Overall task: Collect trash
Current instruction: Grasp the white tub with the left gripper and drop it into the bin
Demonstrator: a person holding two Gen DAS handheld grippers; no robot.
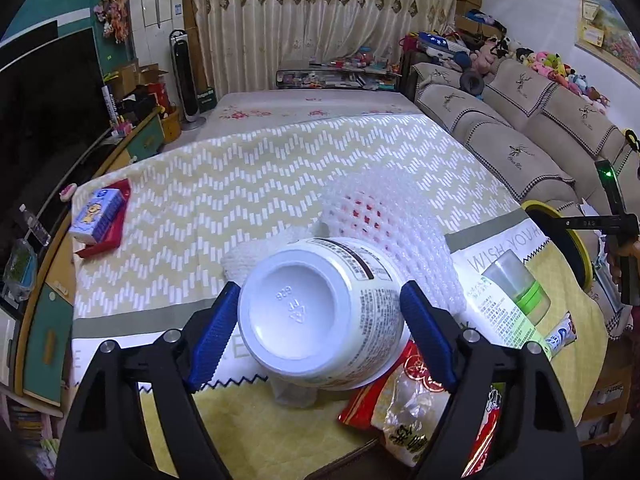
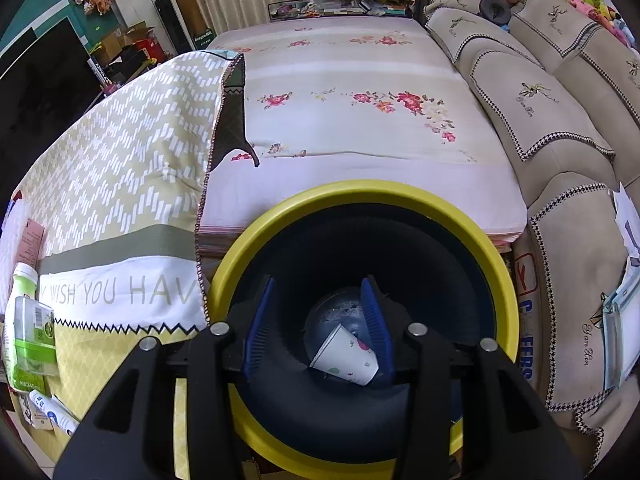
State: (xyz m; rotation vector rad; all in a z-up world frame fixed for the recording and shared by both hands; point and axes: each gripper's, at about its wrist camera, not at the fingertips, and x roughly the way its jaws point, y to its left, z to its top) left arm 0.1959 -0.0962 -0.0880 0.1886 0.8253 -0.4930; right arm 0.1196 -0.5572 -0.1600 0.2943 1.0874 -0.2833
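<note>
My left gripper (image 1: 320,312) is shut on a white plastic cup (image 1: 320,312) with printed text, its base facing the camera, held above the table. White foam netting (image 1: 384,216) lies just beyond it. A red snack bag (image 1: 404,404) lies under the right finger. My right gripper (image 2: 318,324) is open over a yellow-rimmed dark trash bin (image 2: 496,256). A paper cup (image 2: 348,354) lies on the bin's bottom, between the blue pads. The bin's rim also shows in the left wrist view (image 1: 576,240).
A patterned yellow tablecloth (image 1: 224,184) covers the table. On it are a blue carton on a red box (image 1: 100,216), a green-and-clear package (image 1: 516,292) and a small tube (image 1: 562,332). A sofa (image 2: 560,132) runs along the right. A floral-covered surface (image 2: 360,120) lies behind the bin.
</note>
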